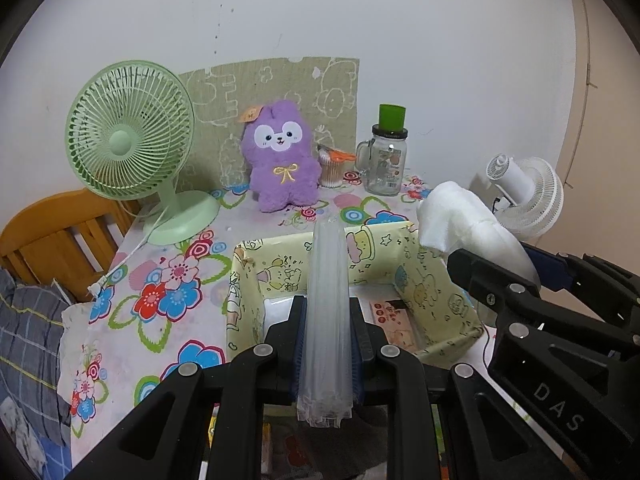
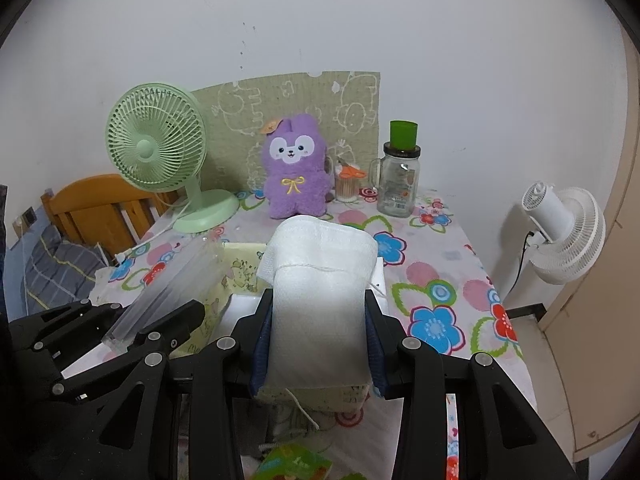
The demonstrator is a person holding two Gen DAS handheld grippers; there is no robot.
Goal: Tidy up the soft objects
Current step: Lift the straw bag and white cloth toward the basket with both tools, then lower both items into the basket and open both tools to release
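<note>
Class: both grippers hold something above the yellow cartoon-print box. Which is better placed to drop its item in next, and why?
Left, probably. The left gripper holds its clear plastic packet directly over the yellow box opening; the right gripper, holding the white cloth pad, sits nearer the box's right edge.

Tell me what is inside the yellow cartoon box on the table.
The box is mostly hidden. The left gripper and its plastic sleeve cover the middle. Visible inside: a white item at left and a red-printed card on the floor. The rest cannot be seen.
</note>
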